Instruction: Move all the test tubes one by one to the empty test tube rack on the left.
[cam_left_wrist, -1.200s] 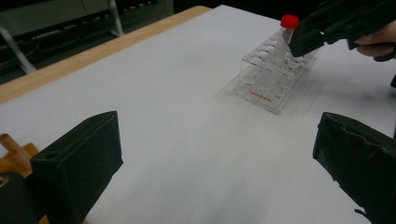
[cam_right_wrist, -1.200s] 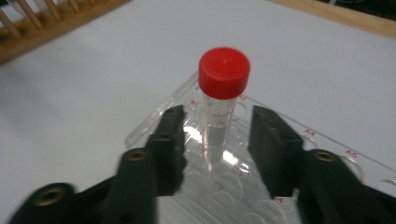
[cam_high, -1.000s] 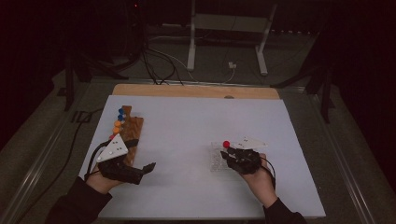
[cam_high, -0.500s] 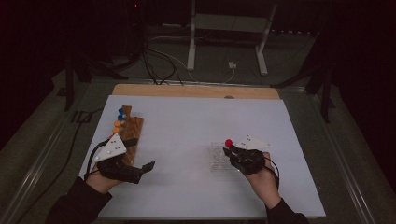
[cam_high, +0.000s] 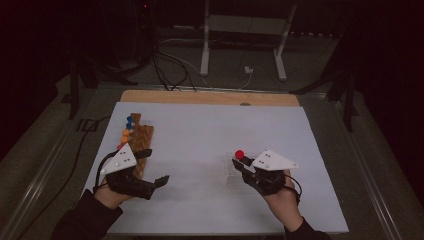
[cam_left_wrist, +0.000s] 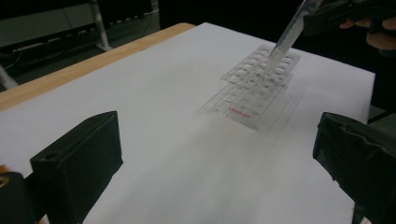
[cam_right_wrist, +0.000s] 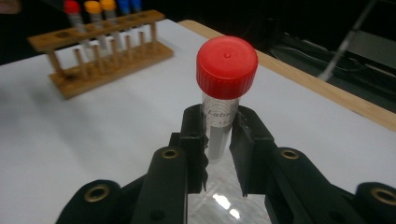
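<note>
Reading from the left of the clear rack (cam_high: 231, 171), my chosen landmark: far to its left stands the wooden rack (cam_high: 140, 136), which carries orange (cam_high: 125, 133) and blue capped tubes (cam_high: 130, 119), with empty holes visible beside them in the right gripper view. My left gripper (cam_high: 152, 167) hangs just in front of that wooden rack, well apart from the clear rack, its jaws wide and holding nothing; in the left gripper view they frame bare white table sheet (cam_left_wrist: 154, 102).

Over the clear rack itself, my right gripper (cam_high: 240, 163) has its jaws clamped narrow on the red-capped tube (cam_right_wrist: 223, 88), gripping the body below the cap. The left gripper view shows the tube's tip (cam_left_wrist: 275, 55) tilted, at or just above the clear rack's holes (cam_left_wrist: 261, 65); I cannot tell whether it touches.

I judge this tube is mid-transfer between the two racks; which way it travels I cannot tell. Most holes in the clear rack appear empty.
</note>
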